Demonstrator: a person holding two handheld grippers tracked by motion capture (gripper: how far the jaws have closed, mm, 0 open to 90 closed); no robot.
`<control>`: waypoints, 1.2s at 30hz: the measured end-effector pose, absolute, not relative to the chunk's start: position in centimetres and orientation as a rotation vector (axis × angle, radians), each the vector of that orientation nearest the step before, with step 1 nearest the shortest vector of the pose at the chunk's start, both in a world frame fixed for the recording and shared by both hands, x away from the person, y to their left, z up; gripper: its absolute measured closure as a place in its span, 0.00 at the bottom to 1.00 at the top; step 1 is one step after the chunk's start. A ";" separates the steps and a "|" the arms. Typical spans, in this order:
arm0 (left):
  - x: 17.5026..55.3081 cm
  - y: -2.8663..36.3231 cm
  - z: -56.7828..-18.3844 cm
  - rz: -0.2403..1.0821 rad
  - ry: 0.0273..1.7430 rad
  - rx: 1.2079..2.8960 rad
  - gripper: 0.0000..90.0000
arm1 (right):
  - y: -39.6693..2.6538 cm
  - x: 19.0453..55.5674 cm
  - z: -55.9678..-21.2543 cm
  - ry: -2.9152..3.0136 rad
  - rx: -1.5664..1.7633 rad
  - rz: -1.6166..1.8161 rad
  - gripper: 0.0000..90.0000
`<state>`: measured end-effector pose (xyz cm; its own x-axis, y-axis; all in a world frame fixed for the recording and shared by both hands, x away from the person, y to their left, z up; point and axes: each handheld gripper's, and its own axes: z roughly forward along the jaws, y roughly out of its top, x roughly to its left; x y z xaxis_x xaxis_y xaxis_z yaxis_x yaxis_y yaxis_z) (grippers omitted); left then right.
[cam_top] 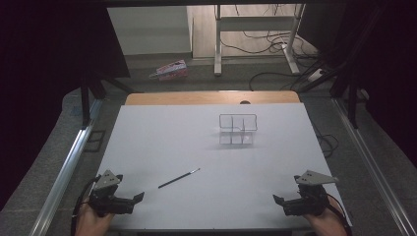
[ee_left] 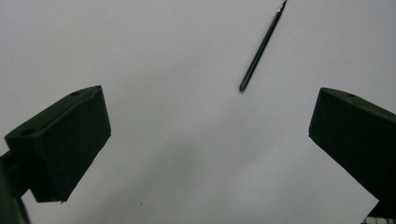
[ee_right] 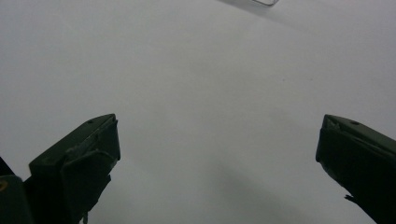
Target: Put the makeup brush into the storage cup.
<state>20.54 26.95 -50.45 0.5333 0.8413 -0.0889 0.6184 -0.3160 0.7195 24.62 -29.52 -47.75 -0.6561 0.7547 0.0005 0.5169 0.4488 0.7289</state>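
Both hands sit low at the near edge of the white table (cam_top: pixel 147 147), and nothing is gripped yet: the left gripper (cam_top: pixel 137 197) has its jaws spread wide and empty, and the right gripper (cam_top: pixel 277 199) is just as released, holding nothing. The pen (cam_top: pixel 178 178), thin and dark, lies flat on the bare surface near the left gripper, slanting up and away to the right, well apart from the clear organizer (cam_top: pixel 238 129) standing farther back past the middle. From the left gripper view the pen (ee_left: pixel 261 46) sits ahead and a little to the right of the gap between the jaws, so I'd say the left hand is the natural one to go. To pick it cleanly, the jaws want to straddle the shaft crosswise near its middle and come down close to the surface, since a thing that slim can roll or skid away. Room is generous: open white surface all round the pen, nothing between it and the organizer. The near edge lies just behind both hands, so drawing back needs care.
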 end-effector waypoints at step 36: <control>22.0 26.8 -49.3 0.433 1.178 2.186 0.00 | -29.7 24.8 -47.8 2.393 1.112 1.034 0.01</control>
<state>21.99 26.85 -49.26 0.5503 0.8349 -0.0015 0.6350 -0.4174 0.6501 24.82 -29.72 -47.85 -0.6528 0.7571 0.0243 0.5365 0.4395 0.7204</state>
